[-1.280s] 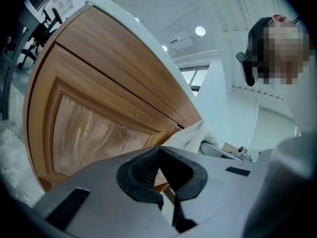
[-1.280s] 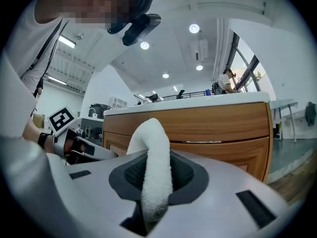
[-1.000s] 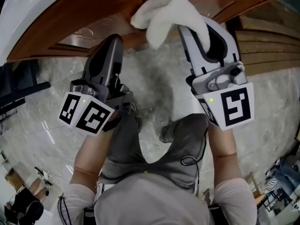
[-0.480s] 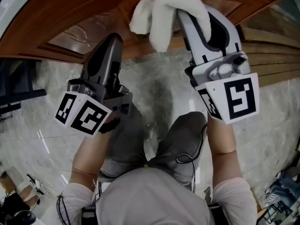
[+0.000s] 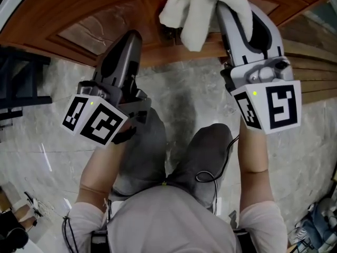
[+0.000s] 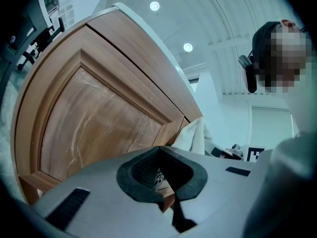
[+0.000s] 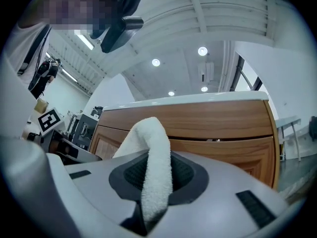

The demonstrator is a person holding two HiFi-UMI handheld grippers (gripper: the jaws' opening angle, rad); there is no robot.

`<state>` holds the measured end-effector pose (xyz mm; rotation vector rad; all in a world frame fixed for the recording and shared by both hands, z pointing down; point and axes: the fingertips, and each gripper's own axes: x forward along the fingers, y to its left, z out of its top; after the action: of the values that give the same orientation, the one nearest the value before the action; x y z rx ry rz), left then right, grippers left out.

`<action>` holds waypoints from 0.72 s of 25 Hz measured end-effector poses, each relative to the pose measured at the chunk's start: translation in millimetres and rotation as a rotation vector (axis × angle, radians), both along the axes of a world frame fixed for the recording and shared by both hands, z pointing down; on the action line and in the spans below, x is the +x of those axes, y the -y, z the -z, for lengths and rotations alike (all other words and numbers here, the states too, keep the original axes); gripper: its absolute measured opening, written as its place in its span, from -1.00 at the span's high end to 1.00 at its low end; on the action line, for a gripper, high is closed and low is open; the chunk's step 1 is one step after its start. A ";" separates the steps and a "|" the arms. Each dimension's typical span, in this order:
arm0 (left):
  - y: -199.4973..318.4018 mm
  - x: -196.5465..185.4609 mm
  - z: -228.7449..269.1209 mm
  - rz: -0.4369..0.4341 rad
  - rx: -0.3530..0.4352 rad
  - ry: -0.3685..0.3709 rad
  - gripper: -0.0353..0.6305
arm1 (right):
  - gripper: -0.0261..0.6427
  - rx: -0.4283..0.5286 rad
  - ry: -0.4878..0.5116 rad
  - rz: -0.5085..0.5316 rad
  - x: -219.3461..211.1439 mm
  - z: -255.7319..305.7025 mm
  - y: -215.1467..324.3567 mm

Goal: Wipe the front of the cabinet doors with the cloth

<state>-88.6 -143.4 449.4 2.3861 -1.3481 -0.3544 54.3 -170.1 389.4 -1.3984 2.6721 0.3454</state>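
Trousers point(image 5: 152, 152) in grey and your two bare forearms sit nearest in the head view, above a pale, veined marble floor point(image 5: 184, 96). Next come the marker cubes: the left one point(image 5: 95, 121) on a dark grey body, the right one point(image 5: 271, 107) on a light grey body.

Your left gripper point(image 5: 128, 38) points at the cabinet door point(image 5: 100, 20). From above you see only its smooth, tapering back. Its own view shows what the head view cannot: the left gripper's point(image 6: 166, 182) ribbed black pads are drawn together with nothing held. A small hollow between them shows a bit of wood beyond.

Your right gripper point(image 5: 231, 15) reaches further forward, its tip buried under the cloth point(image 5: 197, 9). The right gripper view shows the hold plainly: the right gripper's point(image 7: 156, 180) jaws are clamped on a fold of the cloth point(image 7: 154, 152), a white, nubbly terry. The fold arches up over the pads, and its loose end hangs below them. The left gripper view catches the cloth point(image 6: 195, 137) from the side, up against the door's frame; whether it presses on the wood, you cannot tell.

Furthest is the cabinet point(image 7: 198, 118), of warm brown wood with a glossy raised panel point(image 6: 99, 118) in a moulded frame. Only the gripper views show its white top point(image 7: 188, 99) and the round ceiling lights point(image 7: 202, 50) above.
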 end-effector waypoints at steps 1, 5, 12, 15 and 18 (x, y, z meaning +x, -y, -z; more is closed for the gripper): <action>-0.5 -0.2 -1.6 -0.002 0.001 -0.002 0.84 | 0.68 0.004 -0.006 -0.005 0.3 -1.8 -0.1; -2.8 1.9 -7.9 -0.010 0.009 -0.006 0.84 | 0.68 0.018 -0.016 -0.035 9.1 -8.2 1.3; -7.7 4.0 -11.5 -0.026 0.019 -0.016 0.84 | 0.68 0.020 -0.039 -0.102 34.5 -14.2 7.1; -8.5 3.0 -13.3 -0.022 0.021 -0.025 0.84 | 0.68 0.021 -0.046 -0.121 43.6 -15.0 11.8; -11.1 1.1 -12.4 -0.016 0.029 -0.025 0.84 | 0.68 0.031 -0.051 -0.131 49.2 -12.2 14.2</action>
<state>-87.5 -132.3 461.8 2.4070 -1.3210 -0.4005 103.5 -184.3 401.6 -1.5808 2.6088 0.4379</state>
